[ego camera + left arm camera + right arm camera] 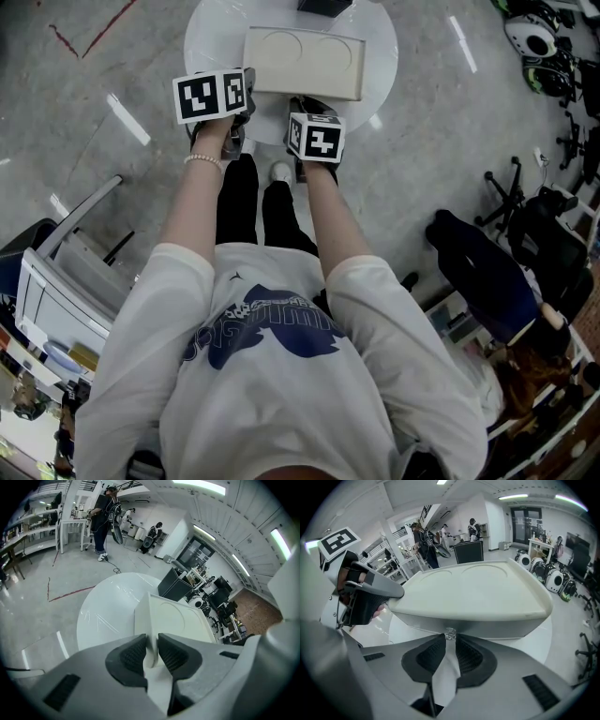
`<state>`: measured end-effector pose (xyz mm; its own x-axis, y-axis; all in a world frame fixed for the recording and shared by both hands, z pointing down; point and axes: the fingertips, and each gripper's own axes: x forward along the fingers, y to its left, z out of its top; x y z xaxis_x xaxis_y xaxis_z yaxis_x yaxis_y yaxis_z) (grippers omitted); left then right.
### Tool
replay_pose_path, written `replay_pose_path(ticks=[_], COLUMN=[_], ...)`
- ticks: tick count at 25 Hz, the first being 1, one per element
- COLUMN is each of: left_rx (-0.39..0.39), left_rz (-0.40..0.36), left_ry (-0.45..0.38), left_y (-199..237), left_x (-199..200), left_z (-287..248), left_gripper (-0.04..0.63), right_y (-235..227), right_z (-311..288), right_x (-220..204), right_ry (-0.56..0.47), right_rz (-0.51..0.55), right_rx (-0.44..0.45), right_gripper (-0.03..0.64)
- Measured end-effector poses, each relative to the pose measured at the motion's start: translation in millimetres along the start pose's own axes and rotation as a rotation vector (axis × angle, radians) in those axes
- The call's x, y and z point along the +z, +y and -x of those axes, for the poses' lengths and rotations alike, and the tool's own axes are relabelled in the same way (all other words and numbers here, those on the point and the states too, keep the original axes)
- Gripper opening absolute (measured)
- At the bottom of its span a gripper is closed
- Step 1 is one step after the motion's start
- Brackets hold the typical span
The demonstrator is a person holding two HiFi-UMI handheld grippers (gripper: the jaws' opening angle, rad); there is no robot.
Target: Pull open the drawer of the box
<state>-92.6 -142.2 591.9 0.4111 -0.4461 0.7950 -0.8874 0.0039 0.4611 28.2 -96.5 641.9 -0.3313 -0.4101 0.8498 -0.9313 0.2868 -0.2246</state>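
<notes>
A cream box [305,61] with two round recesses in its lid stands on a round white table [211,42]. My left gripper [246,94] holds the box's near left corner. In the left gripper view that corner edge of the box [178,618] sits pinched between the dark pads of the gripper [151,651]. My right gripper [314,101] is at the middle of the box's front. In the right gripper view a small clear knob [450,633] on the grey drawer front [487,626] sits between the pad tips of the gripper [450,644], which is shut on it. The drawer looks closed.
A black object [323,6] stands on the table behind the box. Office chairs [506,187] and gear crowd the floor at the right, a white cart [56,281] at the left. People [103,513] stand far off by shelves.
</notes>
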Motion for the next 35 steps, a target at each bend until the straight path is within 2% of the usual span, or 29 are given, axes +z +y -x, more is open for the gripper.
replay_pose_path(ticks=[15, 35], left_rx=[-0.012, -0.014], left_rz=[0.044, 0.054], left_ry=[0.005, 0.009], left_y=[1, 1], left_x=[-2, -1], left_z=[1, 1], left_gripper=[0.091, 0.091], right_y=[3, 8], right_z=[5, 18], right_x=[-8, -30], right_ry=[0.003, 0.012], right_rz=[0.005, 0.003], right_rx=[0.0, 0.004], right_gripper=[0.06, 0.061])
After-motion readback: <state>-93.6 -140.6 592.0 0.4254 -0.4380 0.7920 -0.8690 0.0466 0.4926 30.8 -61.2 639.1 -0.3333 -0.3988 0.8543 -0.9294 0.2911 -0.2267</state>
